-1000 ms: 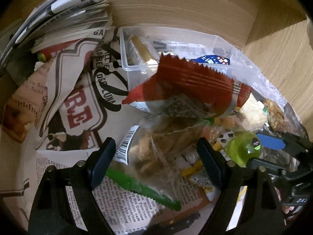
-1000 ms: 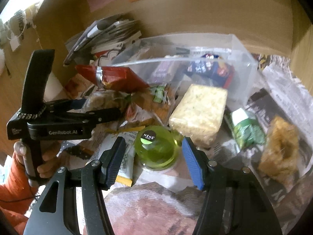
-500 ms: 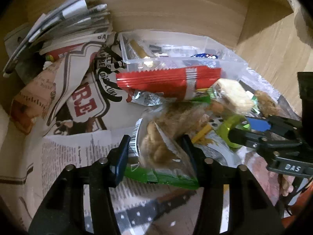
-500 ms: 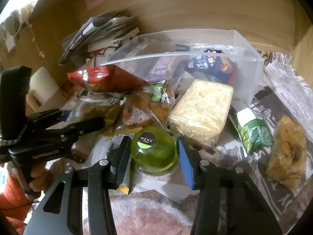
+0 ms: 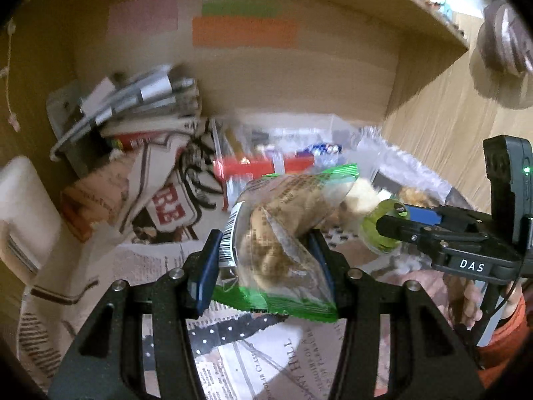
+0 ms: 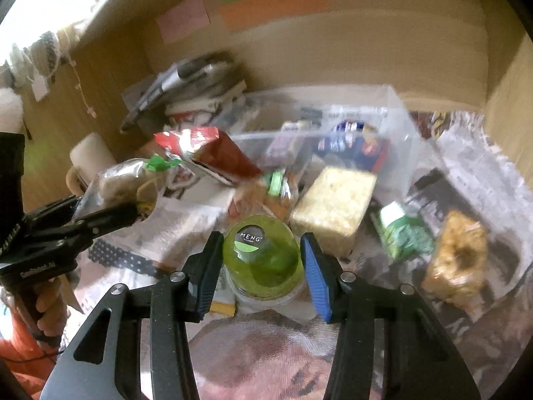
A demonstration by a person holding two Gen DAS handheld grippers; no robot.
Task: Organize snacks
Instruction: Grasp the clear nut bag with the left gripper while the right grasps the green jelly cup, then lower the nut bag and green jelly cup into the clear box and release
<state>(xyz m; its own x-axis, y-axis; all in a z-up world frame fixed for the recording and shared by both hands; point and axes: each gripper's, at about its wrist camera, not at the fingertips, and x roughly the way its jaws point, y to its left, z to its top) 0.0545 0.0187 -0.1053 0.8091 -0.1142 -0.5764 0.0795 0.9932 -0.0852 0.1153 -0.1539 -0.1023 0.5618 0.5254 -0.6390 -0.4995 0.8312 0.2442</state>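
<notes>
My left gripper (image 5: 266, 260) is shut on a clear snack bag with green edges (image 5: 283, 233) and holds it above the newspaper. The bag and gripper also show at the left of the right wrist view (image 6: 126, 183). My right gripper (image 6: 263, 260) is shut on a round green jelly cup (image 6: 263, 256) with a black label, lifted off the surface. The cup also shows in the left wrist view (image 5: 383, 230). A clear plastic bin (image 6: 393, 126) with several snacks stands at the back. A red snack bag (image 6: 206, 153) lies beside it.
A pale rice-cracker block (image 6: 336, 206), a small green packet (image 6: 406, 233) and a brown snack bag (image 6: 459, 260) lie on newspaper (image 5: 150, 266) at the right. A stack of magazines (image 5: 140, 96) sits at the back left. Wooden walls (image 5: 266, 76) enclose the space.
My left gripper closed on the green-edged bag and lifted it. My right gripper closed on the green cup and raised it. Both cameras pulled back and up.
</notes>
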